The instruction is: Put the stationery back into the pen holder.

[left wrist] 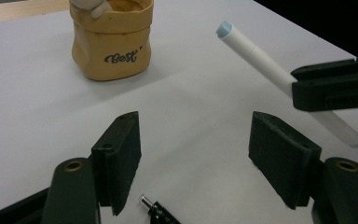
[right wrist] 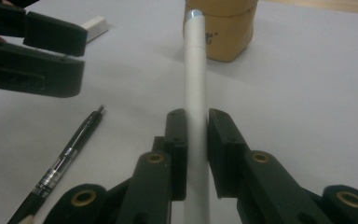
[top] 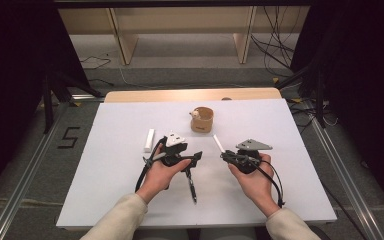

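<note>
The right claw (right wrist: pixel 196 154) is clamped on the white pen (right wrist: pixel 196 84), tip toward twelve o'clock. The left claw (left wrist: pixel 196 163) stands wide and empty above the black pen (top: pixel 192 187). I judge: aim straight for the tan cup (top: pixel 202 120), keeping the grip firm.

Black pen (left wrist: pixel 161 213) cut off by bottom edge in left gripper view, only its tip end showing. White pen (right wrist: pixel 196 107) lower end runs off frame bottom in right gripper view. Tan pouch (right wrist: pixel 226 28) top cropped there; its print partly hidden behind the white pen.
</note>
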`<state>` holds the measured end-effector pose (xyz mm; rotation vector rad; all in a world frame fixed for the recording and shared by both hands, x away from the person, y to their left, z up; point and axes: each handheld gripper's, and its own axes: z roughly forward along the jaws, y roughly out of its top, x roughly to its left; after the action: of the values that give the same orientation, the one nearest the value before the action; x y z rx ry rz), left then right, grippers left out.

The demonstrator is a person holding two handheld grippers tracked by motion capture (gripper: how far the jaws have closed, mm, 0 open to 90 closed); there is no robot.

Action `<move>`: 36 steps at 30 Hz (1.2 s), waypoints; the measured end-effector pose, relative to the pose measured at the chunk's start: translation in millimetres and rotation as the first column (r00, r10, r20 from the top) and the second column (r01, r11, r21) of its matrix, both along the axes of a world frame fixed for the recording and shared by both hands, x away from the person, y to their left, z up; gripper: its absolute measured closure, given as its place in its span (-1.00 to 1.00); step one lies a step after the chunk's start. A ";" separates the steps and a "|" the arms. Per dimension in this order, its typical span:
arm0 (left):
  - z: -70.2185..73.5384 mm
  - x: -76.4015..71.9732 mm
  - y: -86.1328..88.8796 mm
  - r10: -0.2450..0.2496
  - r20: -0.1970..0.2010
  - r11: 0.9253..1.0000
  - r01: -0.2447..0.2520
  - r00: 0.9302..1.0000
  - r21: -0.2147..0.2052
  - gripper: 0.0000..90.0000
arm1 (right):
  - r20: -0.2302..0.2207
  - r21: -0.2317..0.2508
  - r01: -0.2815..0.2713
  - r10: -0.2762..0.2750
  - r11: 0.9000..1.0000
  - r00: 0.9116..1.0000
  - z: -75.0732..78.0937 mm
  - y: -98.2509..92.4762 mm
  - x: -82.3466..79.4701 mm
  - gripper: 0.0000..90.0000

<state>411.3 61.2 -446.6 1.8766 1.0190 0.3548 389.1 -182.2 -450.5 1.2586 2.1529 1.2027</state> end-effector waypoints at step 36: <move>-20.0 -65.1 30.0 -0.067 -0.113 0.995 0.058 0.991 -0.084 -0.08 | -0.031 -0.006 -0.220 0.220 0.975 0.975 -22.3 43.2 -73.9 0.75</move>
<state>346.1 91.2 -466.6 1.8686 1.0333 0.1669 315.1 -139.0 -472.8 1.0614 2.3670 1.2643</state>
